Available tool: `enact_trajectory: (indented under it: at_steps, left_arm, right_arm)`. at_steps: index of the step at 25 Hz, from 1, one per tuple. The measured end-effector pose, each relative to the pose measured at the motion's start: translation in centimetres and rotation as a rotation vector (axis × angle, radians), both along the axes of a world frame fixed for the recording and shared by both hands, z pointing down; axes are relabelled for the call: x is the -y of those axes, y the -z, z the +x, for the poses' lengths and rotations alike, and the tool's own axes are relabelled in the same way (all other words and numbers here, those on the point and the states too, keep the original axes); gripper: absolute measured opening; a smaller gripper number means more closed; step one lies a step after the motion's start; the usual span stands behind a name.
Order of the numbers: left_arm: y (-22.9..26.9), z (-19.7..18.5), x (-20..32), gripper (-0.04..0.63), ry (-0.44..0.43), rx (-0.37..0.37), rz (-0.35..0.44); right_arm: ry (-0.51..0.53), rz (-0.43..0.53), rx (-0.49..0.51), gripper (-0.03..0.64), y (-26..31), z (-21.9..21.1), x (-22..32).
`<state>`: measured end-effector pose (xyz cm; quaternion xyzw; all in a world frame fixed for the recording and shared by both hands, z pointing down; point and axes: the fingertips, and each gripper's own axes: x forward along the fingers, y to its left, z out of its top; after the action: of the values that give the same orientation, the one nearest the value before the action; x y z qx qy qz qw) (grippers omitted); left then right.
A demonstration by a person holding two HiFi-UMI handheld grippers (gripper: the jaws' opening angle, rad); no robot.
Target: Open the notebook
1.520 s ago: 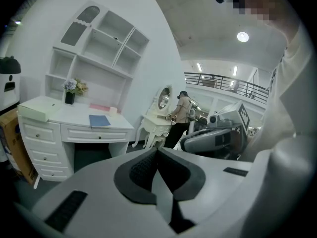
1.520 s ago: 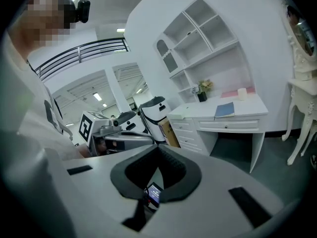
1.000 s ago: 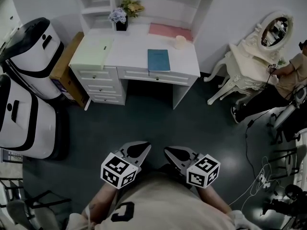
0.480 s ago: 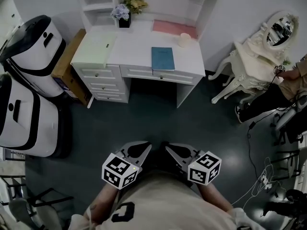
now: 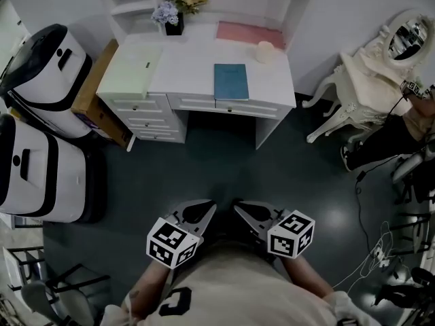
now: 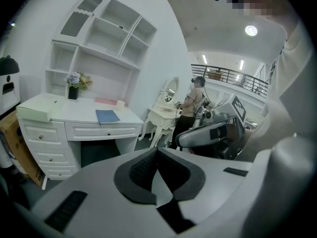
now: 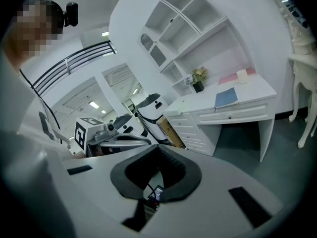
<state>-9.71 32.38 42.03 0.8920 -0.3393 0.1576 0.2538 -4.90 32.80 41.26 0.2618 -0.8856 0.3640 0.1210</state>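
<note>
Notebook (image 5: 231, 81) shut on desk (image 5: 183, 56), slightly nearer than before — left gripper (image 5: 206, 207), right gripper (image 5: 239, 210), jaws together.

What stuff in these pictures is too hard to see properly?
- Notebook: too small and far away in every view to tell which edge opens or whether anything is printed on its cover.
- Seated person, head view: mostly cut off by the right edge.
- Pale cup-like thing on the desk: too small to identify.
</note>
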Motion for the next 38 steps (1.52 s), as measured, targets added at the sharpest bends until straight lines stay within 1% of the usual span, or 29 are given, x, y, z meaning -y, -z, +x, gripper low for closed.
enact_trajectory:
  at_steps: [7,16,23,31,38]
  left_arm:
    - [-1.0,2.0,3.8,0.015,-0.024,0.037,-0.032]
    - [-0.5,5.0,9.1,0.015,-0.014,0.106,-0.024]
    - [0.1,7.4,13.2,0.015,0.026,0.158,-0.013]
    - [0.5,9.7,17.5,0.015,0.083,0.19,0.012]
    - [-0.2,10.2,20.2,0.015,0.122,0.239,0.004]
  right_arm:
    - [-0.023,-0.046,0.021,0.014,-1.0,2.4,3.2]
    - [-0.056,-0.075,0.082,0.012,-1.2,6.4,8.5]
    - [-0.026,-0.061,0.116,0.014,-0.6,9.2,12.9]
    - [0.008,-0.044,0.133,0.014,-0.7,12.3,16.8]
    - [0.014,-0.05,0.144,0.013,-0.9,14.0,18.5]
